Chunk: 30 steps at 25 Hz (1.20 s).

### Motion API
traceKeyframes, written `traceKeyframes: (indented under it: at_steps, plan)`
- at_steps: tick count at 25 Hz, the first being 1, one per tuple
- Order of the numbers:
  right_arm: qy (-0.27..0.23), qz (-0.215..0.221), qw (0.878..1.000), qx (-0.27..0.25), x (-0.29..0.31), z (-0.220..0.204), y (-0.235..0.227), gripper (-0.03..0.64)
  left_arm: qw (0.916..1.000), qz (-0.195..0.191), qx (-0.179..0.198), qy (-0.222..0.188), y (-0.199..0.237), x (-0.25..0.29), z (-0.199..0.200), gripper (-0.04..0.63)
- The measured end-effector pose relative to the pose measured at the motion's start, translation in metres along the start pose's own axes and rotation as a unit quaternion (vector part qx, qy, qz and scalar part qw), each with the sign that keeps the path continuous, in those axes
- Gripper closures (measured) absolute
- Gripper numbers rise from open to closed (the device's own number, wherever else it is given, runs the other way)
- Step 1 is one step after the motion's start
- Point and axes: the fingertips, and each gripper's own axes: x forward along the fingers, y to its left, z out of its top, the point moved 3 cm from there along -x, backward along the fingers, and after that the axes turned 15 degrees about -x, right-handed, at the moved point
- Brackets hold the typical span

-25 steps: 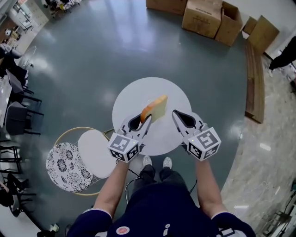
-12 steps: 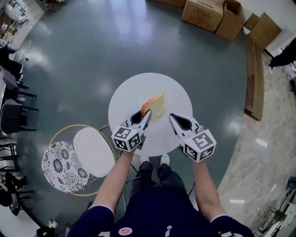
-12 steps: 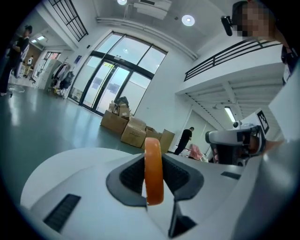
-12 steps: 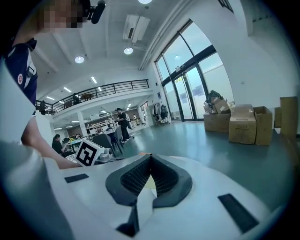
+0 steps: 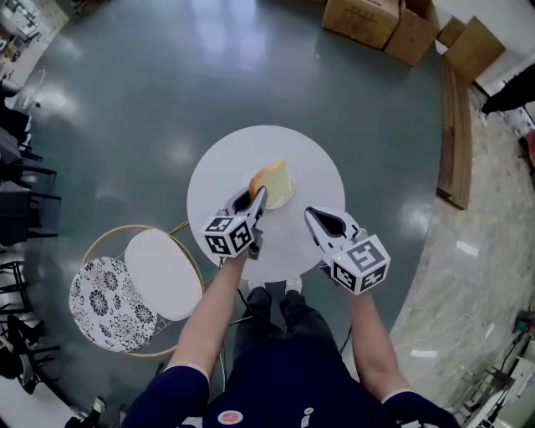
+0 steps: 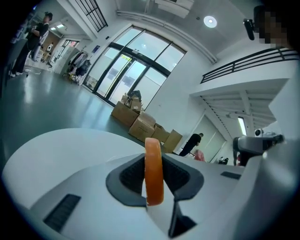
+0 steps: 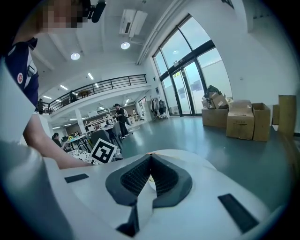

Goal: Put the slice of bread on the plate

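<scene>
While the person's forearms reach up from the bottom of the head view, each hand carries a gripper over the round white counter (image 5: 226, 167). On the person's right, the right gripper (image 5: 309, 212) hangs above the near edge of the counter, and its own view shows the jaws of the right gripper (image 7: 149, 157) pressed together at the tips with nothing between them. Beside it, the left gripper (image 5: 260, 194) pinches the bread (image 5: 269, 179) (orange crust, pale crumb). In the left gripper view the bread (image 6: 153, 171) stands on edge, clamped between the pads of the left gripper (image 6: 153, 158). From overhead the slice sits over the plate (image 5: 287, 198), a pale disc near the middle of the counter; whether it touches the plate cannot be told. Left of the counter stand a white stool (image 5: 163, 272) and a patterned cushion (image 5: 104, 303). Far across the grey floor (image 5: 167, 75) lie cardboard boxes (image 5: 380, 25).
</scene>
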Motion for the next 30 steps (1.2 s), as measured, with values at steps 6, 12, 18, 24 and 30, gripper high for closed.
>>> traceKeyframes:
  at_steps: [6, 12, 18, 24, 30]
  plan:
    - [0.006, 0.001, 1.0, 0.002, 0.004, -0.004, 0.002, 0.612, 0.9978, -0.013, -0.064, -0.016, 0.011, 0.004, -0.002, 0.505]
    - [0.008, 0.005, 1.0, -0.004, 0.007, -0.002, 0.004, 0.612, 0.9927, -0.005, -0.117, -0.026, 0.026, 0.01, -0.003, 0.505]
    - [0.014, 0.008, 1.0, -0.002, 0.009, -0.004, 0.006, 0.612, 0.9896, 0.029, -0.139, -0.023, 0.045, 0.011, -0.008, 0.503]
    - [0.015, 0.012, 1.0, -0.003, 0.014, -0.004, 0.01, 0.612, 0.988, 0.056, -0.143, -0.013, 0.06, 0.01, -0.013, 0.494]
    - [0.016, 0.011, 1.0, -0.002, 0.016, -0.004, 0.011, 0.612, 0.9886, 0.079, -0.128, -0.005, 0.066, 0.008, -0.015, 0.478]
